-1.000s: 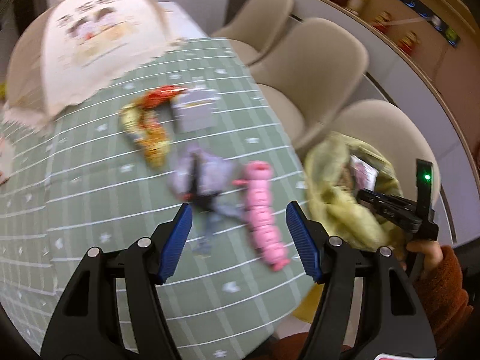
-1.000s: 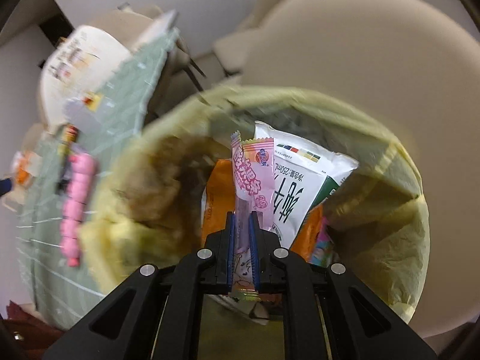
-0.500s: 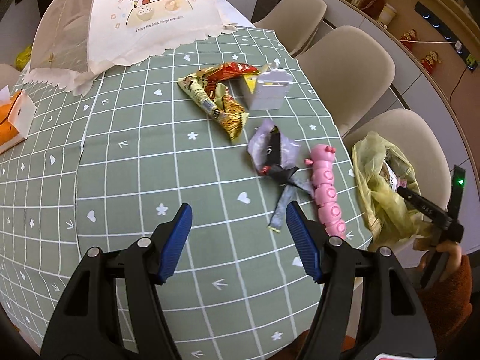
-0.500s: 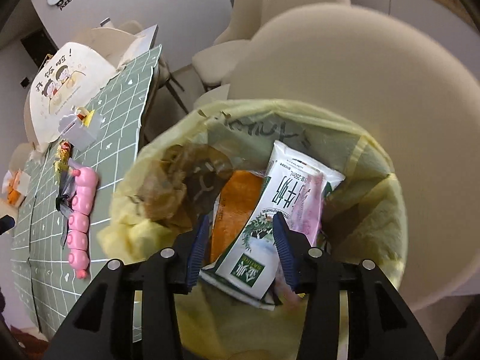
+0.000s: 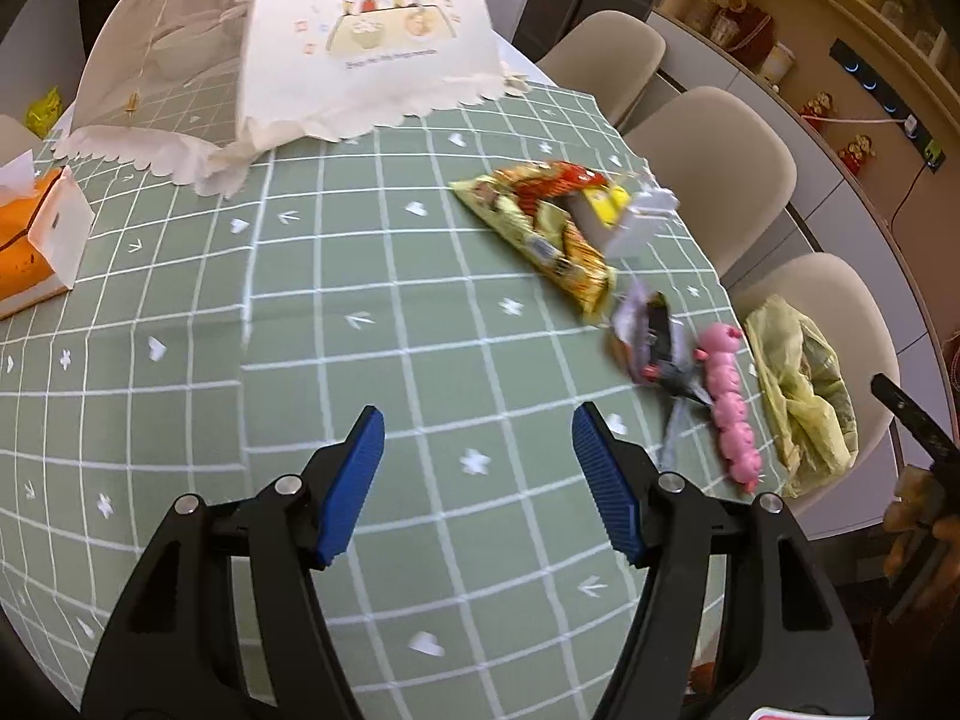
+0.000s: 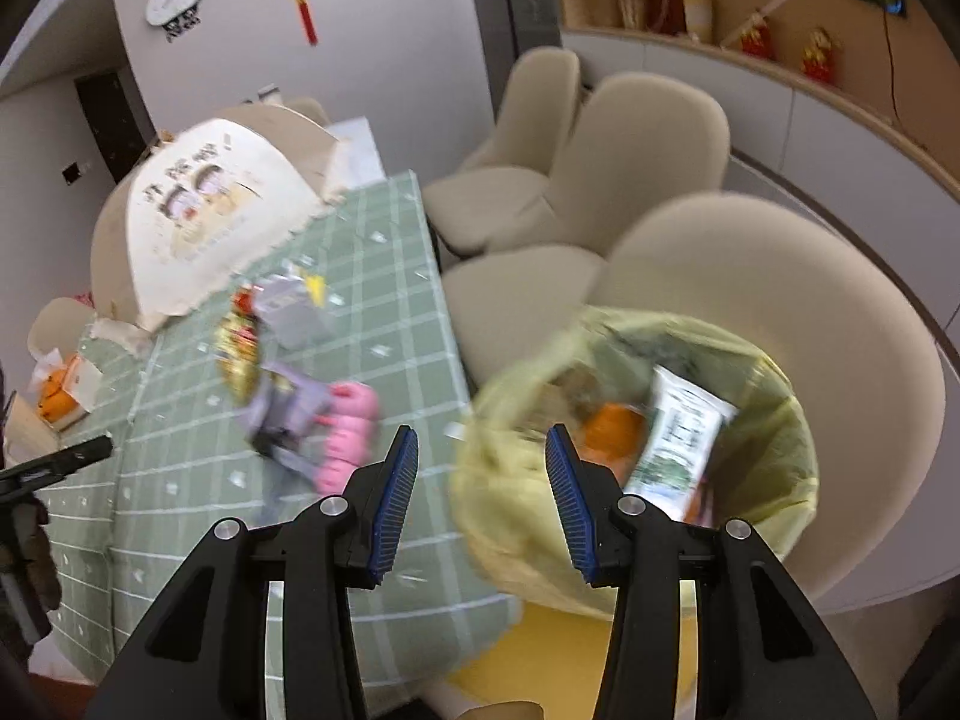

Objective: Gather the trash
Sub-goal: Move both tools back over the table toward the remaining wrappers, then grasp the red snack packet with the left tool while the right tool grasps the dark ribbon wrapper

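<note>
Green checked cloth (image 5: 372,276) covers a table, with beige chairs (image 5: 714,162) lined along its right side and a shelf of ornaments seen beyond them. At the far end a food cover (image 5: 360,42) is set on the cloth, and a tissue box (image 5: 36,240) is placed at the left edge. Trash is scattered near the right edge: a yellow snack wrapper (image 5: 540,228), a white carton (image 5: 636,222) touching it, a purple wrapper (image 5: 648,336) nearer, and a pink caterpillar toy (image 5: 729,396) just beside that. A yellow bag (image 6: 648,456) is seated on the nearest chair, off the table's right edge; a white pouch (image 6: 681,438) and an orange packet (image 6: 612,429) are seen inside it. The left gripper (image 5: 477,468) is held over bare cloth, well apart from the trash, its jaws spread with nothing between them. The right gripper (image 6: 480,498) is held above the gap between table and bag, its jaws parted and empty; that view is blurred.
</note>
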Demonstrator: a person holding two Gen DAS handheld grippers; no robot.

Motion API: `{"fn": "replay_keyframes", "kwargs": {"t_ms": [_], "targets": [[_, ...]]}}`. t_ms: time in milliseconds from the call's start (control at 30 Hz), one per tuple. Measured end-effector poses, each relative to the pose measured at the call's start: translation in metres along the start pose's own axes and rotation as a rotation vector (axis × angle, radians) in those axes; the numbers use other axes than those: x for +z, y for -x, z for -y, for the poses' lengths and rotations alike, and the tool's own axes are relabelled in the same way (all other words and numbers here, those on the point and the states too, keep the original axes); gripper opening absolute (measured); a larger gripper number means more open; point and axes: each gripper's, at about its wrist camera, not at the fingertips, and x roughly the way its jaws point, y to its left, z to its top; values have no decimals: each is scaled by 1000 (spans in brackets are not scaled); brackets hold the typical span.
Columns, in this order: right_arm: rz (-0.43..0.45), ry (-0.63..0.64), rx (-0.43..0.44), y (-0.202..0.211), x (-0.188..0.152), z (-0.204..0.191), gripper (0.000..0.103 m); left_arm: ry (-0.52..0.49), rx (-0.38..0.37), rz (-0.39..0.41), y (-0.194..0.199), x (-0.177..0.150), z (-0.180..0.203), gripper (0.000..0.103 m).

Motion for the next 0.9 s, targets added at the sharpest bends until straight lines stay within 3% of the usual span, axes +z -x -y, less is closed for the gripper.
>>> {"fn": "replay_keyframes", "kwargs": {"t_ms": [167,267,467,533,733,900], "targets": [[9,29,25,-3,-5,-48,42,-25,-36,0,-13,6,-26,63],[3,69,40,-12,-11,-69,49,-12,-71,-13,-27,12,-34,63],[-76,151,55,-36,-20,-95,49,41,-139,-18,-48,37,-28,63],[-90,156,66,-43,-20,-96,49,5,-154,13,-52,50,-20,63],[-112,217,42,-63,-19,-94,49,-235,-195,91,-81,116,21,63],[-127,190,-3,-76,-16,-73,49,-236,-187,22,-139,178,35,63]]}}
